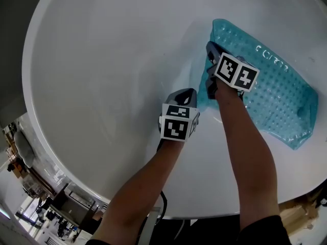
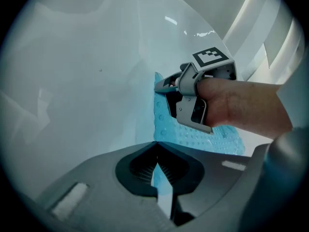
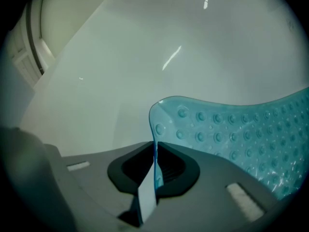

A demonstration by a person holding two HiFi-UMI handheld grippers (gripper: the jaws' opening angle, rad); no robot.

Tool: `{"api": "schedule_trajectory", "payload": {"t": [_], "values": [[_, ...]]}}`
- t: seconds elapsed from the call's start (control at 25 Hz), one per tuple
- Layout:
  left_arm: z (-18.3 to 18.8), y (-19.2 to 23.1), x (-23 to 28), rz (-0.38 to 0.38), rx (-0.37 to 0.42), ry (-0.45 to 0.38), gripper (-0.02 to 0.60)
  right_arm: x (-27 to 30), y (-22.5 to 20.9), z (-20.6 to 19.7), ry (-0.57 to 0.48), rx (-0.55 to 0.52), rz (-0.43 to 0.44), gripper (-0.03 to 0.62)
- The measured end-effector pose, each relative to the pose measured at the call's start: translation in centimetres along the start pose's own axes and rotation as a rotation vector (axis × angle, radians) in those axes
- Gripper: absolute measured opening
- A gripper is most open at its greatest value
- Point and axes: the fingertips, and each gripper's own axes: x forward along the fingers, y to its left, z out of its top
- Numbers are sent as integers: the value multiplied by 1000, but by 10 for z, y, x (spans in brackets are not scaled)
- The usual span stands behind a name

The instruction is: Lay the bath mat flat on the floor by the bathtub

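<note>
A translucent teal bath mat (image 1: 276, 86) with rows of small bumps lies inside the white bathtub (image 1: 102, 60), at the upper right of the head view. Its left edge is lifted off the tub. My left gripper (image 1: 193, 97) is shut on the nearer part of that edge, and a thin teal strip shows between its jaws (image 2: 155, 170). My right gripper (image 1: 209, 50) is shut on the far part of the same edge (image 3: 155, 170), with the mat (image 3: 241, 129) curving away to the right. In the left gripper view the right gripper (image 2: 163, 84) pinches the mat (image 2: 212, 139) just ahead.
The tub's smooth white wall (image 2: 72, 81) curves round both grippers. Beyond the near rim (image 1: 56, 162) is cluttered floor at the lower left (image 1: 46, 208), and a brown cardboard piece (image 1: 301, 213) at the lower right. A black cable (image 1: 162, 203) hangs by my left forearm.
</note>
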Motion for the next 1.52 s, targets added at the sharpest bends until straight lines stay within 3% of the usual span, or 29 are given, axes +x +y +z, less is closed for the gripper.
{"api": "schedule_trajectory", "payload": {"t": [0.16, 0.28, 0.44, 0.56, 0.8, 1.04, 1.12, 1.32, 1.52], "values": [[-3, 3, -2, 11, -4, 4, 6, 1, 1, -27, 81, -39, 16, 84], [-5, 3, -3, 10, 2, 6, 6, -4, -6, -76, 214, -75, 16, 153], [-7, 5, -3, 10, 6, 4, 6, -12, 5, -142, 366, -75, 117, 168], [-9, 4, -2, 17, 1, 4, 6, -20, 19, -151, 344, -28, 200, 108], [-8, 7, -8, 40, 13, 3, 6, -39, 37, -143, 302, 28, 309, 147], [4, 7, -23, 79, -11, -37, 6, -73, 53, -133, 249, 138, 481, 119], [6, 9, -27, 91, -15, -47, 6, -75, 54, -139, 271, 120, 483, 107], [3, 14, -36, 106, -5, -46, 6, -60, 44, -162, 321, 87, 396, 78], [0, 23, -33, 104, -16, -47, 6, -35, 67, -167, 310, 103, 435, 59]]}}
